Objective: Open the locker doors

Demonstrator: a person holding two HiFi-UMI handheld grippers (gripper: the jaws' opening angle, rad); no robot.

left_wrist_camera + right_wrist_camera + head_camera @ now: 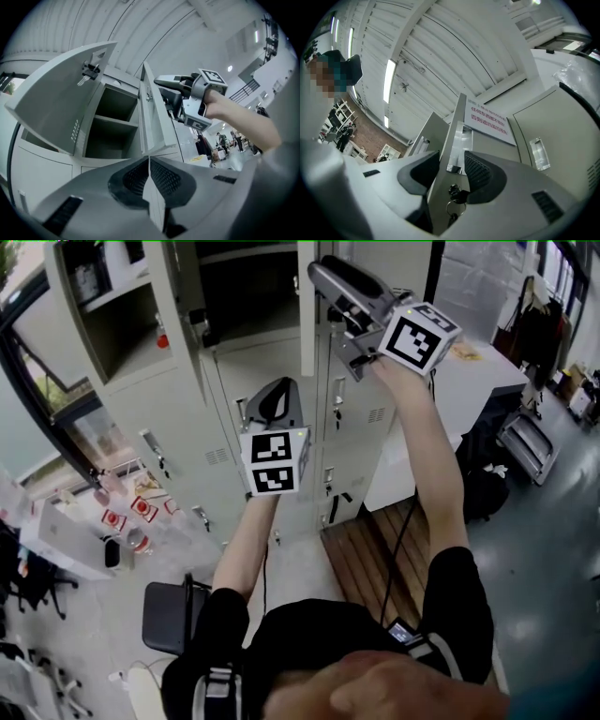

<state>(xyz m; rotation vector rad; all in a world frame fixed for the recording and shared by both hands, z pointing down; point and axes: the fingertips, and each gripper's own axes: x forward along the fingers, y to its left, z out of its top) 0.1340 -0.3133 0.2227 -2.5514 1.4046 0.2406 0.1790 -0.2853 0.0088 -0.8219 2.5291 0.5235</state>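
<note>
Bank of pale grey steel lockers (178,418) along the wall, two upper doors swung open. Right gripper (451,164) is raised high, fingers spread astride the free edge of the right-hand open grey metal door (449,131); pads not seen pressing it. Left gripper (149,161) sits lower, fingers pressed together, nothing between. Small dark key on a ring (454,194) hangs in that door's lock, between the right jaws.

Pale grey lockers (178,409) — black-and-white marker cubes (273,463).
</note>
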